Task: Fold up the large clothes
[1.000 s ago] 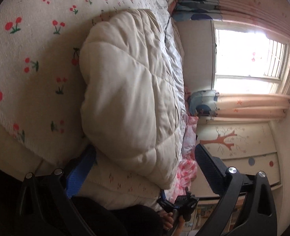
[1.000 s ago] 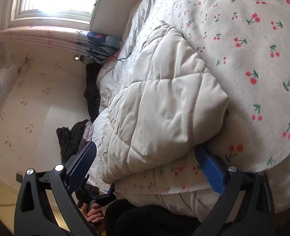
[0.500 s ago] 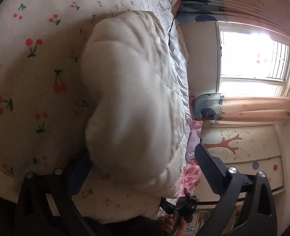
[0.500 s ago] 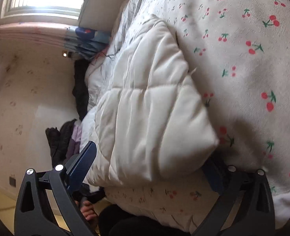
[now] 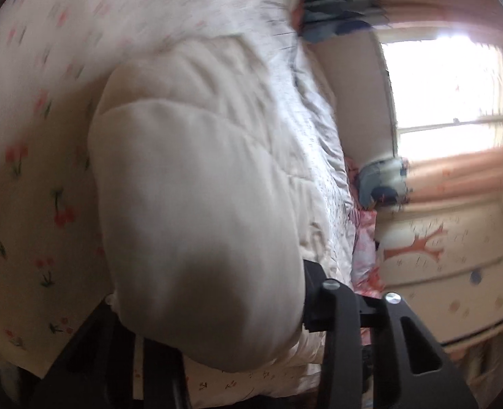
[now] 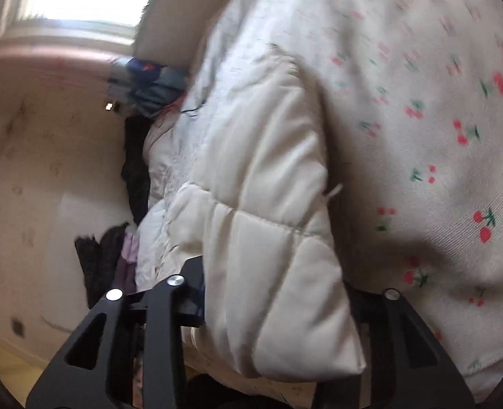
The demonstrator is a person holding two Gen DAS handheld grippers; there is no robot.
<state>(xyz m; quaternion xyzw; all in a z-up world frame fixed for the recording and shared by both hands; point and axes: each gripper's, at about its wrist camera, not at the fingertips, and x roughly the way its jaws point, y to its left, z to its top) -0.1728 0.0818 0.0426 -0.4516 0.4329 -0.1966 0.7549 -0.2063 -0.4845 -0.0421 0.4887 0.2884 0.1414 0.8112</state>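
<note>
A cream quilted padded coat (image 5: 197, 204) lies in a folded bundle on a bed with a cherry-print sheet (image 5: 30, 177). My left gripper (image 5: 210, 310) is shut on the near end of the coat, which bulges between the jaws and hides the pads. In the right wrist view the same coat (image 6: 268, 238) fills the middle, and my right gripper (image 6: 275, 310) is shut on its near edge. Both views are blurred by motion.
The cherry-print sheet (image 6: 439, 153) covers the bed beside the coat. A bright window (image 5: 445, 92) with peach curtains stands beyond the bed. A cabinet with a tree picture (image 5: 439, 259) is near it. Dark clothes (image 6: 98, 266) are heaped by the wall.
Both grippers have closed in on the near end of the coat, which now bulges between the jaws. The views have pushed closer to it and are blurred.
</note>
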